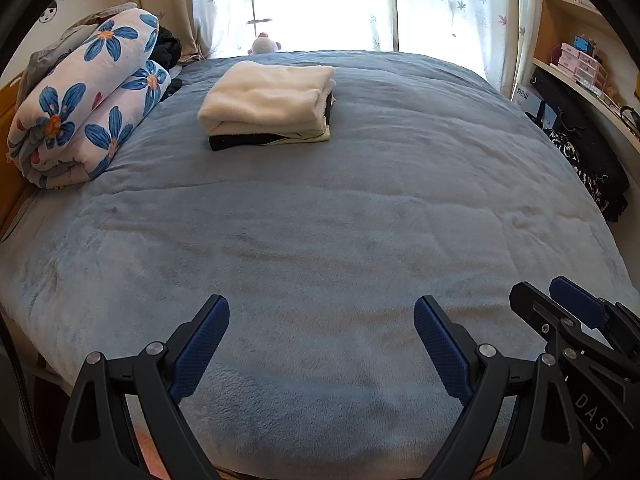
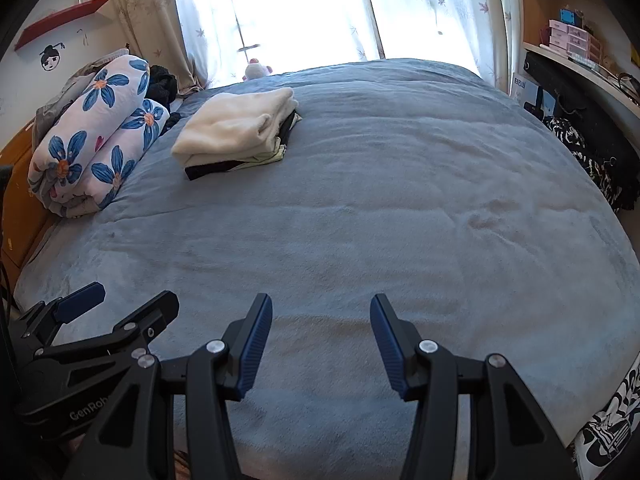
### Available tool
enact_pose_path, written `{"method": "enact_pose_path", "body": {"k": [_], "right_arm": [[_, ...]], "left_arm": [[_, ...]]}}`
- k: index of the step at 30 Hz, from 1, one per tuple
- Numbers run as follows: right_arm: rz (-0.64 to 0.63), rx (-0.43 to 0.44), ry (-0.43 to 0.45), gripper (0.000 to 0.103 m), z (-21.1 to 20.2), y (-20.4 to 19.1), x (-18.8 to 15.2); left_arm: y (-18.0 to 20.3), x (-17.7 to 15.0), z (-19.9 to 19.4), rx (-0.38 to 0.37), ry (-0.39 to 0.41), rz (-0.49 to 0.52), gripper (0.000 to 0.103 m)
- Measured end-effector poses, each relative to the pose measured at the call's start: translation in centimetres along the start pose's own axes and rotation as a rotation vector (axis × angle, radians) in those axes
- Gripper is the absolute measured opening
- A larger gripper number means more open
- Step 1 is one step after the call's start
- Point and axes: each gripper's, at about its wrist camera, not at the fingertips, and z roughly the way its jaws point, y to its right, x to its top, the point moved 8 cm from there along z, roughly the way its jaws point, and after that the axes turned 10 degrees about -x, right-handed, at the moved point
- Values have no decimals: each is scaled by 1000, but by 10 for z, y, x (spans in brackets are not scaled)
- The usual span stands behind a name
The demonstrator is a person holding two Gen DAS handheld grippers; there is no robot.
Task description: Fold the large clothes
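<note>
A stack of folded clothes (image 1: pixel 268 104) lies on the far middle of the blue-grey bed cover (image 1: pixel 320 220), with a cream fleece piece on top and black and pale green pieces beneath. It also shows in the right wrist view (image 2: pixel 240 128). My left gripper (image 1: pixel 322 312) is open and empty over the near edge of the bed. My right gripper (image 2: pixel 321 312) is open and empty beside it, and shows at the right edge of the left wrist view (image 1: pixel 560 304). A black-and-white patterned garment (image 2: pixel 612 420) hangs at the bed's near right corner.
A rolled flower-print quilt (image 1: pixel 84 108) lies at the bed's left side by dark clothes (image 1: pixel 168 48). A plush toy (image 1: pixel 264 45) sits at the window. A desk with shelves and boxes (image 1: pixel 580 60) stands at the right, with a patterned dark garment (image 1: pixel 580 164) beside it.
</note>
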Motion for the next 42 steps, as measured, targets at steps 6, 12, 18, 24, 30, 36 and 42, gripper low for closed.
{"method": "enact_pose_path", "body": {"k": [6,12,18,24,30,36,42], "right_arm": [[4,2,0,51,-1,1,1],[7,2,1,51,-1,3,1],[9,2,0,51,-1,4,2],[12,-2,-6,51,0,5,2],[14,-3,-9,51,1,4,2],[14,-3,-9,51,1,4,2],[14,-2,-9,51,1,4,2]], "left_arm": [[1,1,-1,0,-1,3,93],[1,3,0,0,-4,6,93],[0,5,0,-1,-5,7,93],[0,6,3,-3,-15,9,93],[0,6,6,-4,-20,8,93],[-1,6,7,-5,-22,8,93],[-3,6,8,-10,-25,6,92]]}}
